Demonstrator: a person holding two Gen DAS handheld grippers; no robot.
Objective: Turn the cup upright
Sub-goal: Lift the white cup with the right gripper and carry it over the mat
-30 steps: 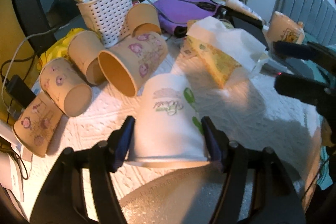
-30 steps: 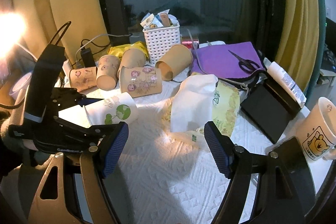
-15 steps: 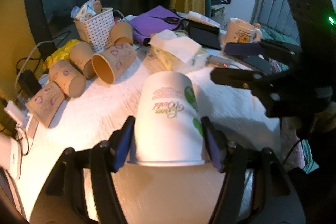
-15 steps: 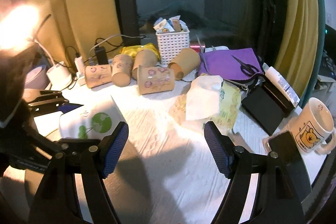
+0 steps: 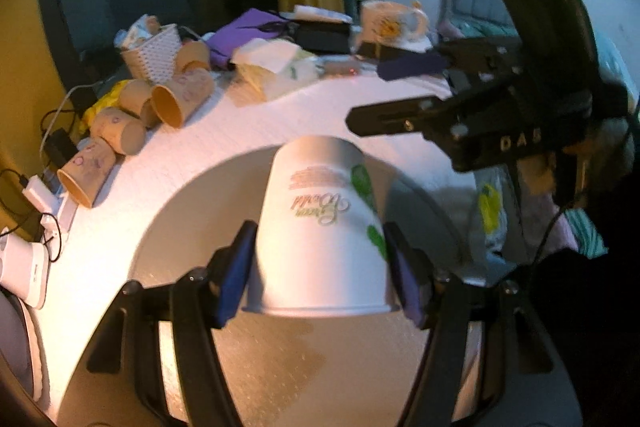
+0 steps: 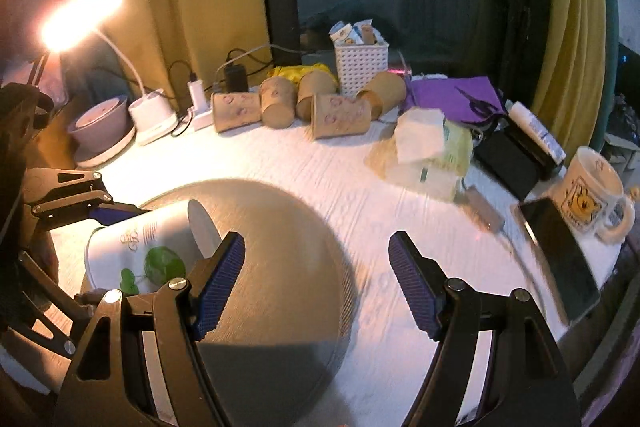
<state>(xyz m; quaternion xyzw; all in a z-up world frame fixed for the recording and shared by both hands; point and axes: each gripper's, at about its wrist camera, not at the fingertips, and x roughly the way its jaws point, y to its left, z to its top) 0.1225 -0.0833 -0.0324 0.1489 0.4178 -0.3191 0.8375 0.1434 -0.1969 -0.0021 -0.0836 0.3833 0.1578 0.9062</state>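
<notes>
Left gripper (image 5: 320,269), blue pads pressed against opposite sides of a white paper cup (image 5: 322,227) near its rim, holding it clear of the table (image 5: 248,131). The cup's closed base points away from the camera toward 12 o'clock, and its green print and script lettering read upside down (the rim lies nearest the camera). In the right wrist view the same cup (image 6: 140,251) lies roughly on its side at 8 o'clock, base toward the table centre, above a large round shadow.

Right gripper (image 6: 318,281), fingers spread wide with nothing between the pads; in the left wrist view it (image 5: 400,91) sits at 2 o'clock, just beyond the cup and apart from it.

Farther out: brown paper cups (image 6: 340,115) lying on their sides at 11 to 12 o'clock, just before a white basket (image 6: 362,65); a tissue pack (image 6: 432,147) at 1 o'clock; a cartoon mug (image 6: 592,191) at 3 o'clock; a lit desk lamp (image 6: 80,17) at 10 o'clock.
</notes>
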